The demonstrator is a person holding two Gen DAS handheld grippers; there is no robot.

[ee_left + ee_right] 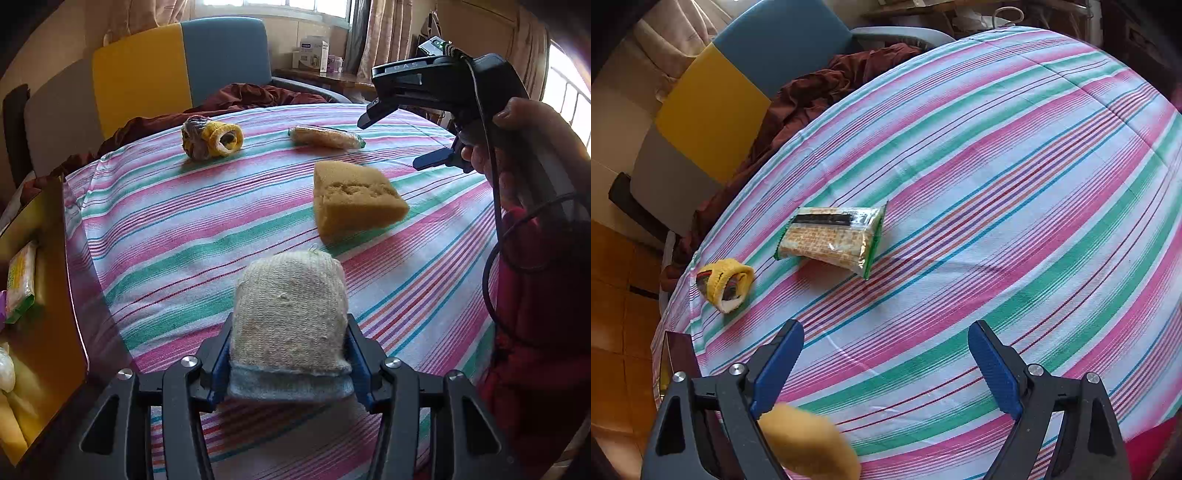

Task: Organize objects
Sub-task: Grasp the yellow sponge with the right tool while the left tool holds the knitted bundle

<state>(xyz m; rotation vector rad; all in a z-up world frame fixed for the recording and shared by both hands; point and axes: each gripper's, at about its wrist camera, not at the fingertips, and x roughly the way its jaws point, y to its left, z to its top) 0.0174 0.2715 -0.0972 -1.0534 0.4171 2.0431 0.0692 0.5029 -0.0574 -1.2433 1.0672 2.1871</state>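
My left gripper (290, 332) is shut on a beige knitted scrub pad (291, 295) with a blue underside, which it holds just above the striped tablecloth (184, 229). Beyond it lie a yellow sponge block (354, 199), a cracker packet (325, 137) and a rolled yellow cloth (212, 136). A hand holds my right gripper (391, 142) above the sponge's far right side, jaws apart. In the right wrist view the right gripper (886, 362) stands open over bare cloth. The sponge (809, 443) shows blurred by its left finger, and the packet (831, 236) and rolled cloth (726, 282) lie further off.
A brown open box (48, 229) stands at the table's left edge with a green-yellow packet (22, 284) inside. A chair with a yellow and blue back (177, 66) and a maroon cloth (251, 96) are behind the table. A red sleeve (535, 314) fills the right.
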